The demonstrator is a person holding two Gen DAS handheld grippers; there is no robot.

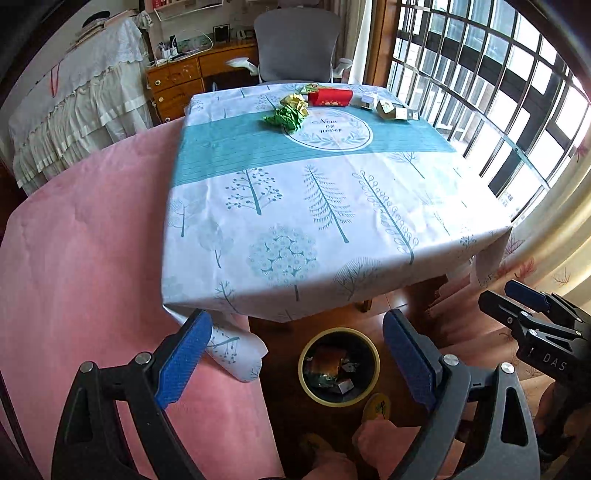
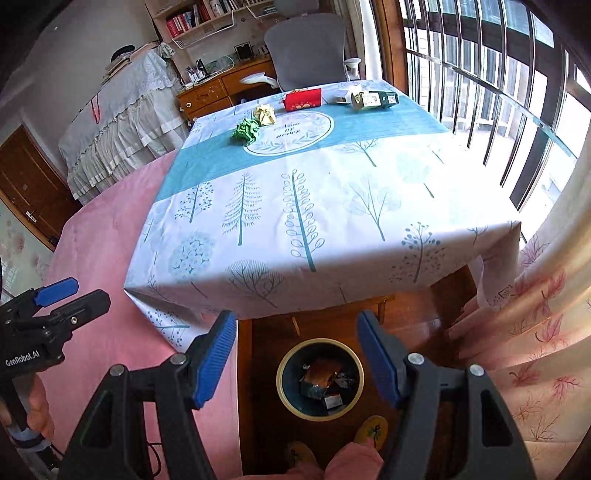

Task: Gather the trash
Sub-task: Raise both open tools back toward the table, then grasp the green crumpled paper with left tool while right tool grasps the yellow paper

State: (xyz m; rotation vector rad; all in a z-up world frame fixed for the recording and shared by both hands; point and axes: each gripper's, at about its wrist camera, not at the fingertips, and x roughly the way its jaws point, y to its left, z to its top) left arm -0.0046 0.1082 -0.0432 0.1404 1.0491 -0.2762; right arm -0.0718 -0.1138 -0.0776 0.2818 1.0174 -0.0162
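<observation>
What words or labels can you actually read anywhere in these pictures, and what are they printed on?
"Now or never": tablecloth, in its round emblem.
"GenRobot.AI": left gripper body.
"DAS": right gripper body, cut off.
Small boxes, red box, shelf books: print too small to read.

the tablecloth point(image 1: 295, 206) carries "now or never" in script inside its round leaf wreath, toward twelve o'clock. the right gripper point(image 1: 535, 314), at three o'clock in the left view, reads "das"; the left gripper point(image 2: 55, 295), at nine o'clock in the right view, reads "genrobot.ai".
</observation>
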